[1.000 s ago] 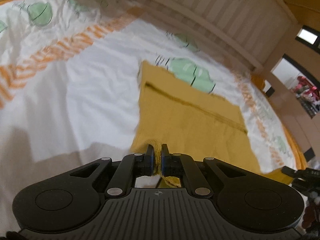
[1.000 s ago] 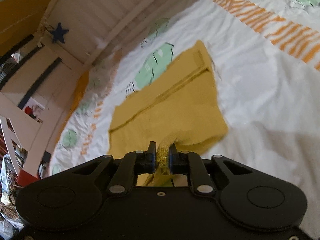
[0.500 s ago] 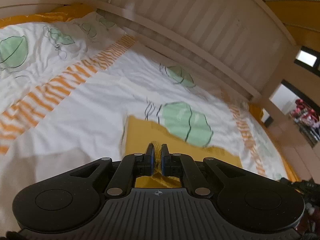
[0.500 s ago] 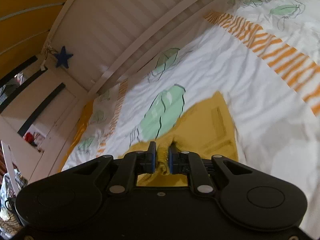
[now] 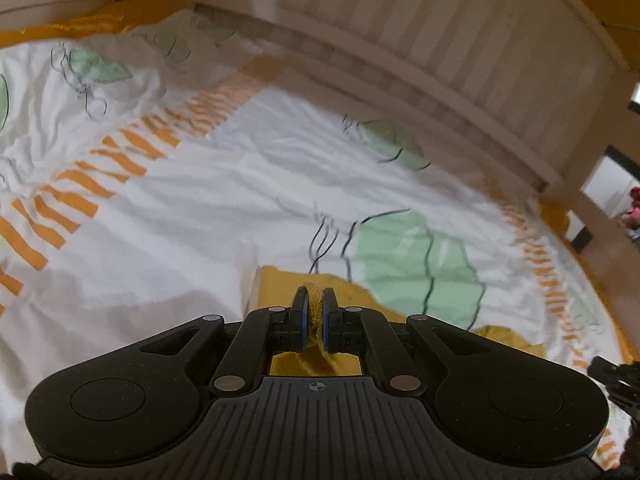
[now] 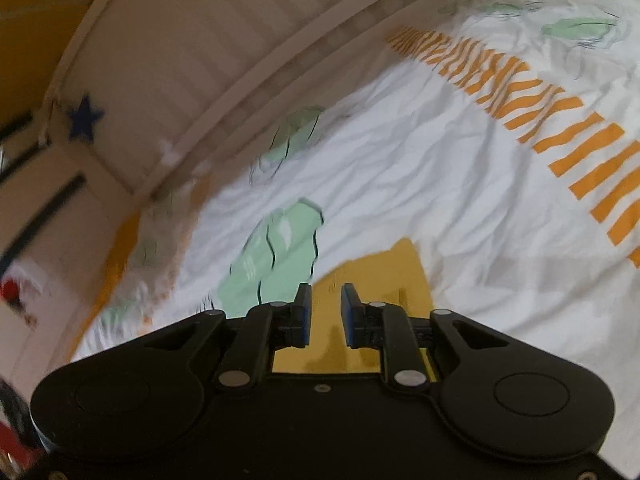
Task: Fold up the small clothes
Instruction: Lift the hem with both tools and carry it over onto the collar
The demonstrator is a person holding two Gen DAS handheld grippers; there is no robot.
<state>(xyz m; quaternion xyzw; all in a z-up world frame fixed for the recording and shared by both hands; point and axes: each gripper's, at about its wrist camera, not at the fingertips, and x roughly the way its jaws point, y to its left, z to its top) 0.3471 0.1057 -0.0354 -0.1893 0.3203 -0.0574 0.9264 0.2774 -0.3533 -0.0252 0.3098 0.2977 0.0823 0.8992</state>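
A small mustard-yellow garment (image 5: 276, 286) lies on a white bed sheet (image 5: 224, 216) with green leaf and orange stripe prints. My left gripper (image 5: 314, 304) is shut on a pinch of the yellow fabric, low over the garment's far edge. In the right wrist view the same garment (image 6: 384, 272) lies flat under my right gripper (image 6: 325, 300), which is open with nothing between its fingers. Most of the garment is hidden behind the gripper bodies.
A cream slatted bed rail (image 5: 440, 64) runs along the far side of the sheet; it also shows in the right wrist view (image 6: 208, 80) with a blue star (image 6: 85, 118) on it. A doorway (image 5: 612, 184) lies beyond the bed's right end.
Both grippers carried the garment's near edge forward over its far part. The right gripper has opened and let the fabric go. The left gripper stays shut on it.
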